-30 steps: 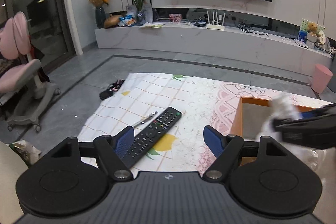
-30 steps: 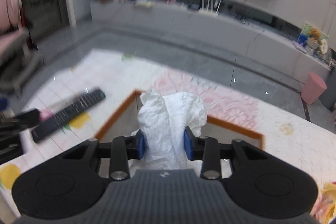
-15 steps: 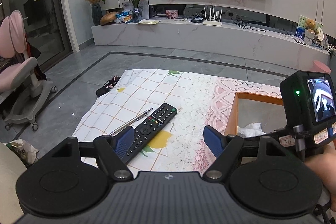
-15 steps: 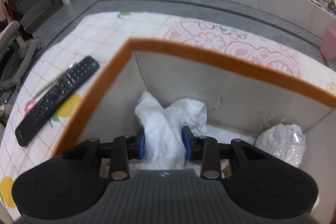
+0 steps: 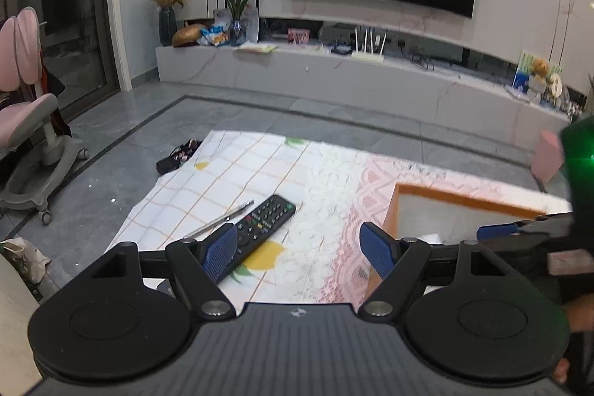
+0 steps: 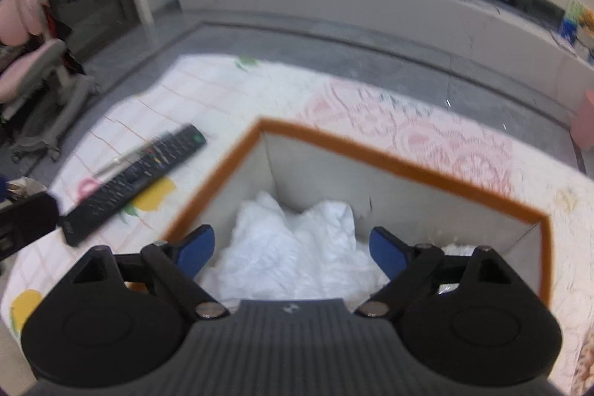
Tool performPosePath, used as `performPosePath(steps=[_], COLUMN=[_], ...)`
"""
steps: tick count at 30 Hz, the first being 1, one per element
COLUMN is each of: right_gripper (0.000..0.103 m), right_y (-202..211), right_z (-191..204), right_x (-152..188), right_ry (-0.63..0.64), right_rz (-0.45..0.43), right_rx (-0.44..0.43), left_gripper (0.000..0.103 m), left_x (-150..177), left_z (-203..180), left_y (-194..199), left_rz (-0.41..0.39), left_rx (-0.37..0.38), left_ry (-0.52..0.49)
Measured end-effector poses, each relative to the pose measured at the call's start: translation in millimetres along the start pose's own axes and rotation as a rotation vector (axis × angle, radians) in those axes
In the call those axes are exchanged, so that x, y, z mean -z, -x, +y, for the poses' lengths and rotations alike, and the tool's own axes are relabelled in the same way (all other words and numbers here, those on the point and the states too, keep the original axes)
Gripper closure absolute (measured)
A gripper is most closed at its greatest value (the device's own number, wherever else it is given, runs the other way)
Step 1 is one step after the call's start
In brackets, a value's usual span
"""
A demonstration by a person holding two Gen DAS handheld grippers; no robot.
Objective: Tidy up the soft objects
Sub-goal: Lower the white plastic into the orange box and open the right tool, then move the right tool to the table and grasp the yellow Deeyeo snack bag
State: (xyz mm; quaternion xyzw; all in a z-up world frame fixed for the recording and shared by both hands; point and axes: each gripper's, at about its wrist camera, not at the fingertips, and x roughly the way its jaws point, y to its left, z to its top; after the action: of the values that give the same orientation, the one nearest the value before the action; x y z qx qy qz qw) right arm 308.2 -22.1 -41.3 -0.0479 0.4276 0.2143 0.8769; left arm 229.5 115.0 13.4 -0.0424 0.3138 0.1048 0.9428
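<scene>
A crumpled white cloth (image 6: 293, 247) lies inside the grey box with an orange rim (image 6: 389, 162). My right gripper (image 6: 291, 249) is open and empty just above the cloth, its blue pads on either side of it. In the left wrist view the same box (image 5: 460, 201) stands at the right, with the right gripper (image 5: 519, 232) over it. My left gripper (image 5: 300, 249) is open and empty above the tablecloth, beside the box's left wall.
A black remote (image 5: 260, 232) and a pen (image 5: 222, 219) lie on the patterned tablecloth (image 5: 237, 180) left of the box. A clear plastic bag (image 6: 453, 251) sits in the box's right corner. A pink chair (image 5: 26, 121) stands at the far left.
My right gripper lowered the white cloth into the box, then opened and let it go and rose a little. My left gripper has stayed open and nearly still.
</scene>
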Motion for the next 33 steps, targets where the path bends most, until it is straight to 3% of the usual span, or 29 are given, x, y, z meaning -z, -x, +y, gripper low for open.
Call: performPosePath(steps=[6, 12, 18, 20, 24, 27, 31, 33], right_gripper=[0.011, 0.005, 0.004, 0.004, 0.003, 0.003, 0.003, 0.003], right_y=[80, 206, 306, 326, 337, 322, 275, 249], right_z=[-4, -54, -122, -149, -208, -260, -323, -348], right_x=[-2, 19, 69, 87, 124, 153, 194, 208], right_ry=[0.019, -0.026, -0.122, -0.177, -0.338, -0.544, -0.808, -0.922], right_rz=[-0.122, -0.307, -0.430, -0.443, -0.412, -0.359, -0.286, -0.247], right_rx=[0.000, 0.041, 0.200, 0.262, 0.400, 0.468, 0.398, 0.353], left_gripper=[0.015, 0.015, 0.015, 0.015, 0.015, 0.015, 0.015, 0.016], left_x=[-7, -7, 6, 11, 28, 43, 65, 73], left_z=[-4, -38, -94, -115, -149, -173, -204, -214], left_y=[22, 55, 86, 93, 103, 101, 96, 95], left_rz=[-0.044, -0.088, -0.104, -0.097, -0.109, -0.109, -0.095, -0.100], left_rx=[0.022, 0.183, 0.331, 0.387, 0.432, 0.452, 0.498, 0.495], left_ry=[0.060, 0.051, -0.022, -0.101, -0.232, -0.285, -0.430, -0.452])
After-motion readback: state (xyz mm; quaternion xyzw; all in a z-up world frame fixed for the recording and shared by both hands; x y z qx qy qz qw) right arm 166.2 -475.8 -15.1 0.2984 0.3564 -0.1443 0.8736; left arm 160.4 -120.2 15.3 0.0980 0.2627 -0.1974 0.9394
